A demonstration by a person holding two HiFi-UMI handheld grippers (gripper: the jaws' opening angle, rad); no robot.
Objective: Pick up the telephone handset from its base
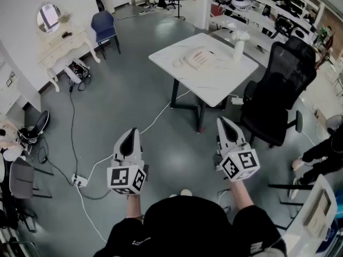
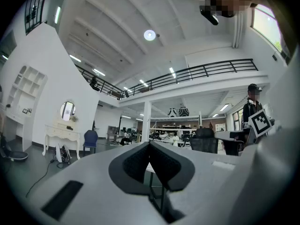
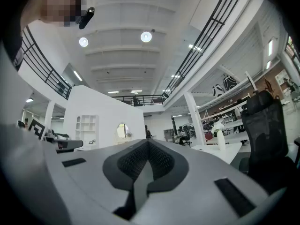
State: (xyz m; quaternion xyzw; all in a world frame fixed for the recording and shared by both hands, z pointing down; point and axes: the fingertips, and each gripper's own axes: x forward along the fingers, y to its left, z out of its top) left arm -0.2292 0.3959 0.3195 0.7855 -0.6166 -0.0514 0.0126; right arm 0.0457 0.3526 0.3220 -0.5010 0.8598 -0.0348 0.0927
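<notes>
I hold the left grey gripper and the right grey gripper low in front of me, above the grey floor. Both point forward, with the jaws together and nothing between them. Well ahead of them stands a white square table with black legs. On it are a white desk telephone and a slim white bottle, apart from each other. A black mesh office chair stands just beside the table, on its right.

Bright, even indoor light from round ceiling lamps and strip lights; window glares. Head view sharp, only faint shadows on the floor. Gripper views: heavy fisheye, black vignetted corners, bent lines at edges. Left gripper and right gripper slightly soft up close.
</notes>
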